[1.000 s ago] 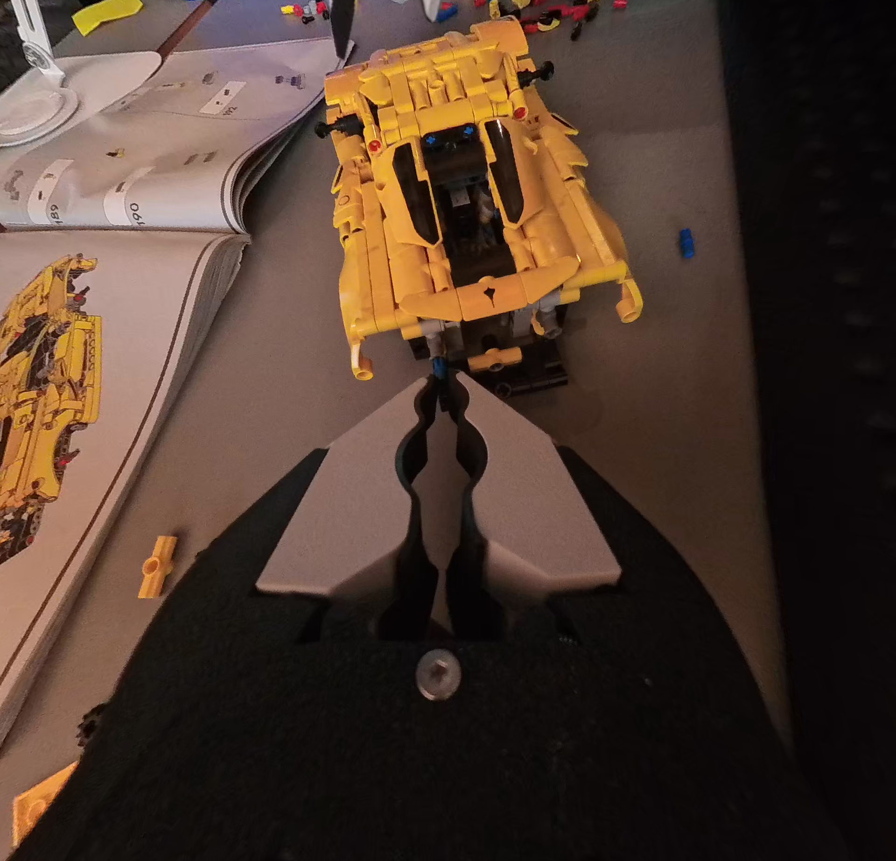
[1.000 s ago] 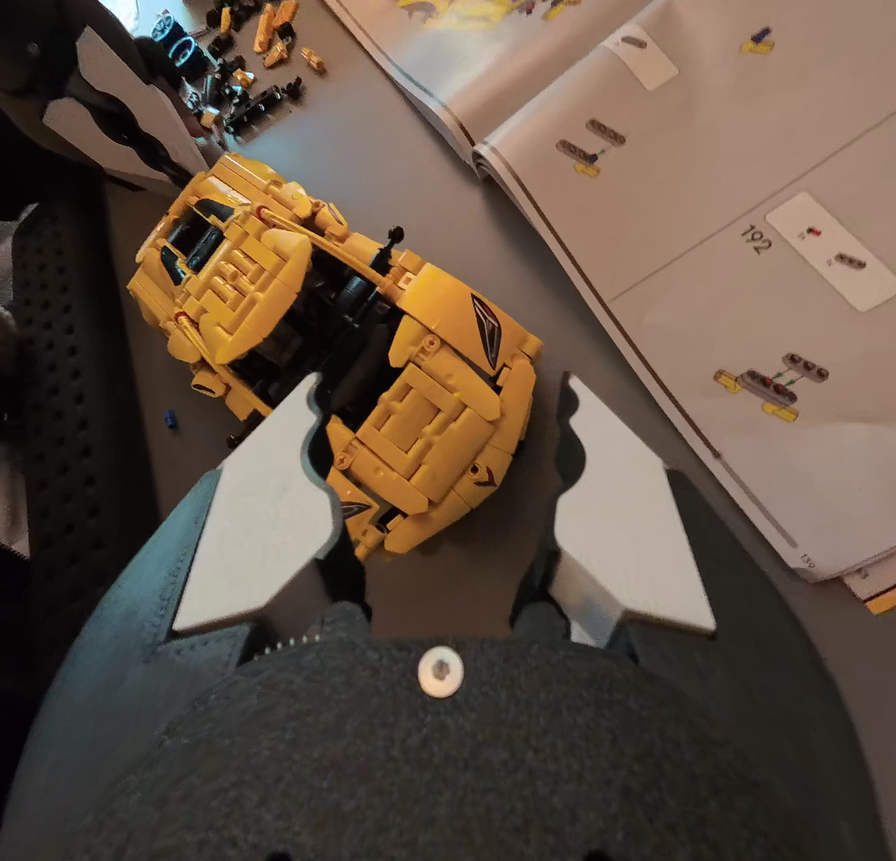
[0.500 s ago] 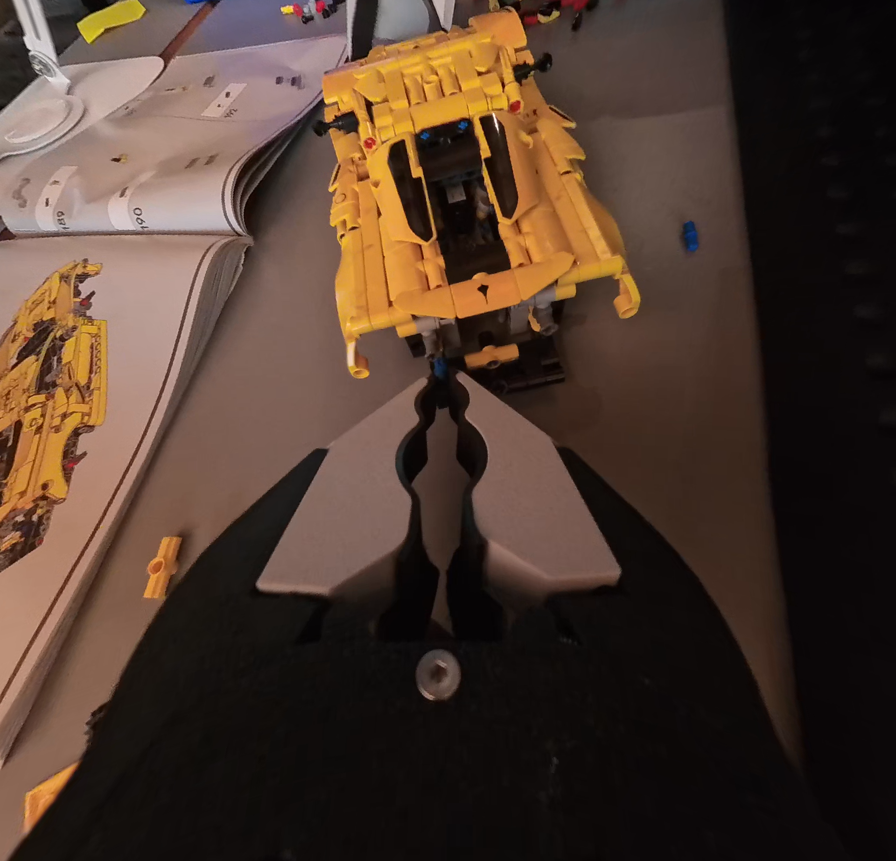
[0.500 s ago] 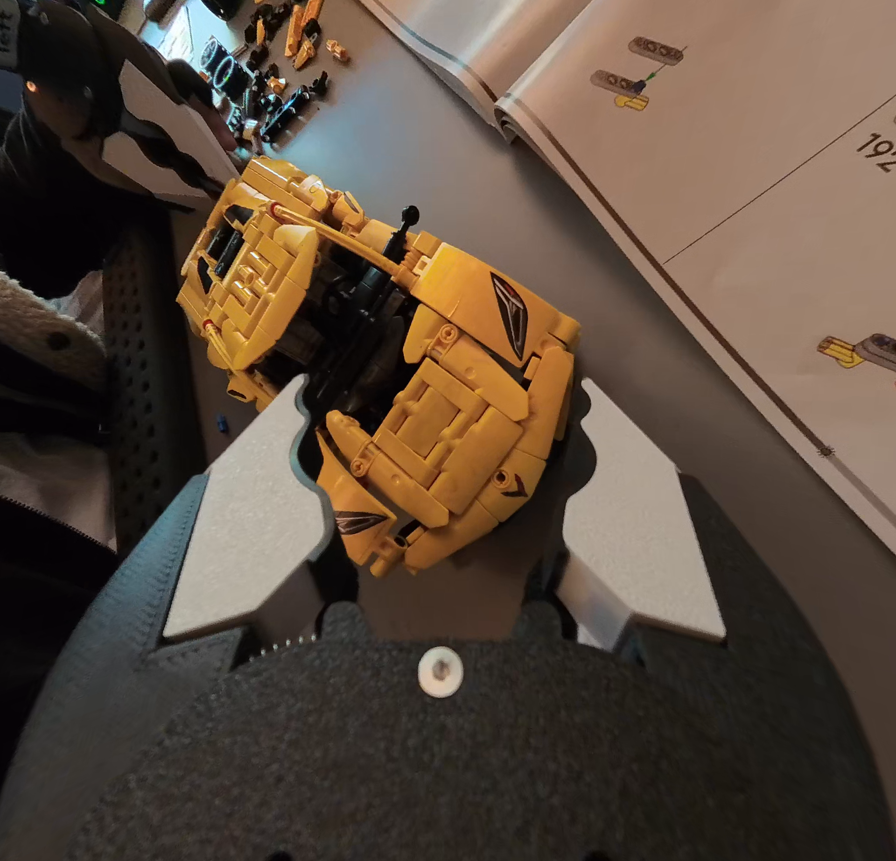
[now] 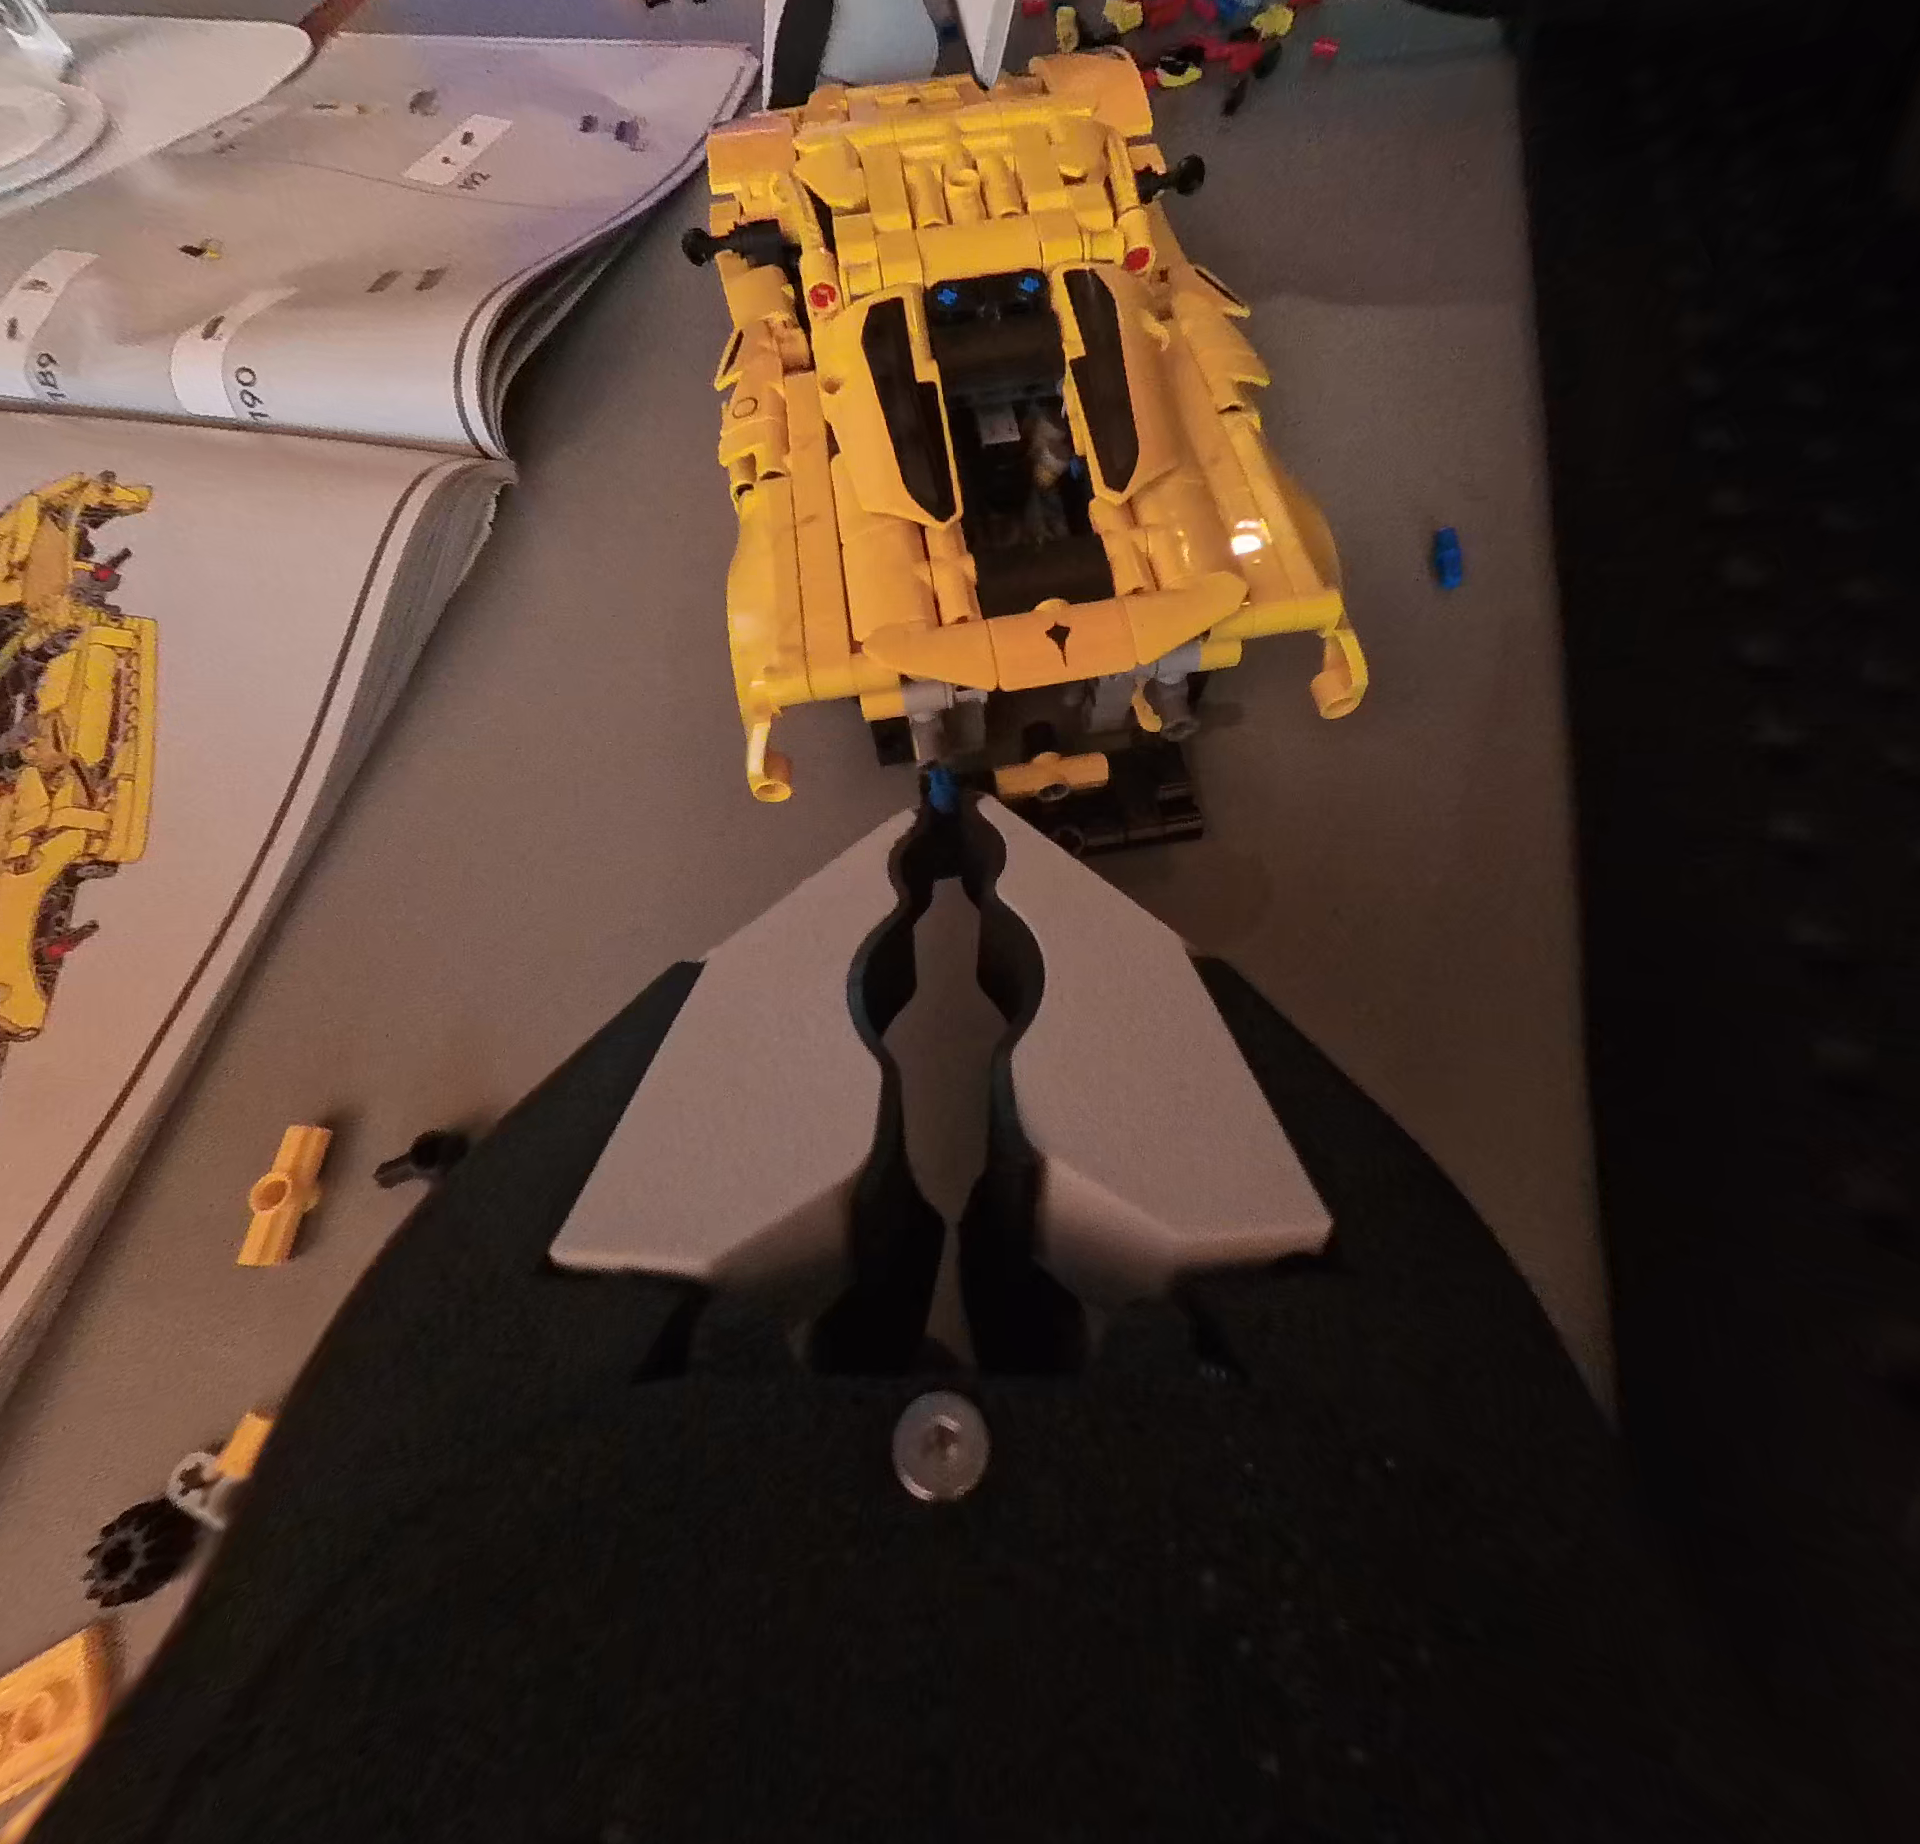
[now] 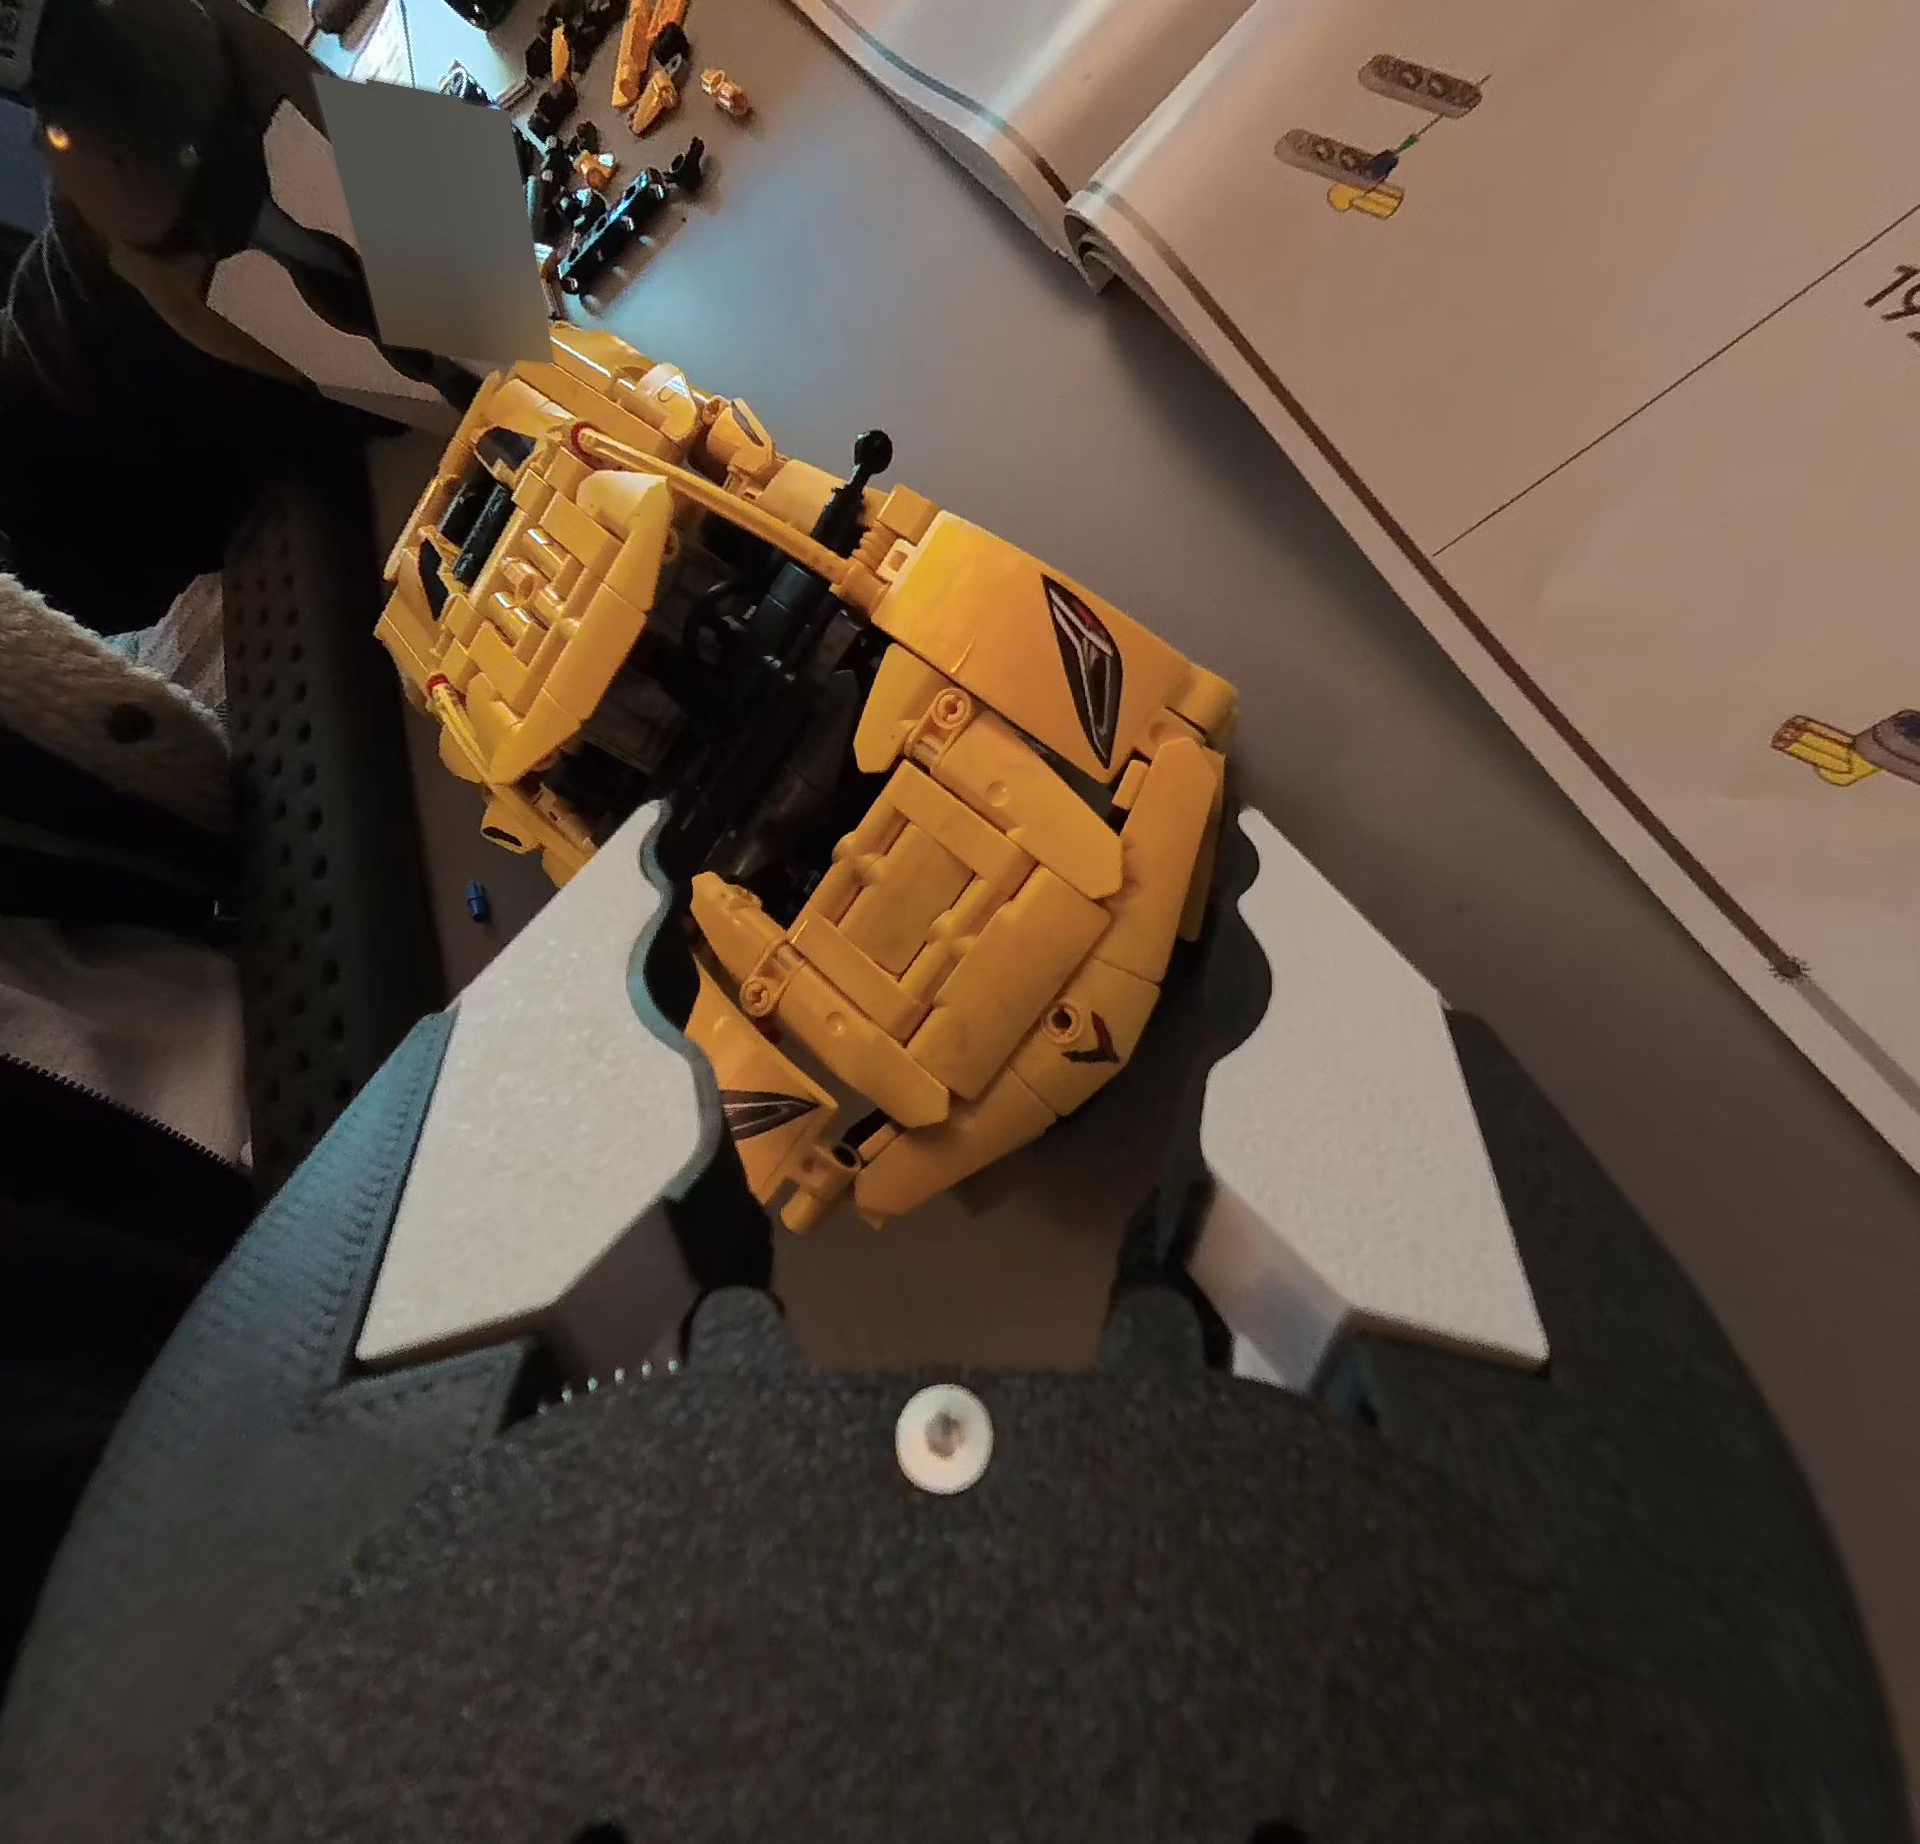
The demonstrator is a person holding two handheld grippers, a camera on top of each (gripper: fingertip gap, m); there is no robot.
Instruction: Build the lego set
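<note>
The left gripper [image 5: 943, 818] has its pale fingers nearly together, pinching a small blue pin [image 5: 941, 788] at their tips, just at the rear underside of the yellow lego car [image 5: 1023, 423]; whether the pin already sits in the car cannot be told. The car rests on the grey tabletop [image 5: 1382, 911] straight ahead of this gripper, its tail end nearest and its nose farthest away. To the left of the gripper lies an open instruction booklet [image 5: 260, 589], and close beside its body sit a loose yellow connector [image 5: 281, 1194] and a small black pin [image 5: 421, 1156]. A stray blue piece [image 5: 1447, 556] lies on the tabletop to the right of the car, and a scatter of red, yellow and blue parts [image 5: 1195, 18] lies beyond the car's nose. The right gripper [image 6: 940, 838] has its fingers spread wide apart, one on each side of the car's [image 6: 935, 859] front end; the left finger [image 6: 551, 1098] lies against the car's flank, while contact on the right side cannot be told. From here the booklet [image 6: 1558, 444] spreads to the right of this gripper, and black and orange loose parts [image 6: 613, 111] lie far ahead, past the left gripper [image 6: 447, 381] at the car's far end.
</note>
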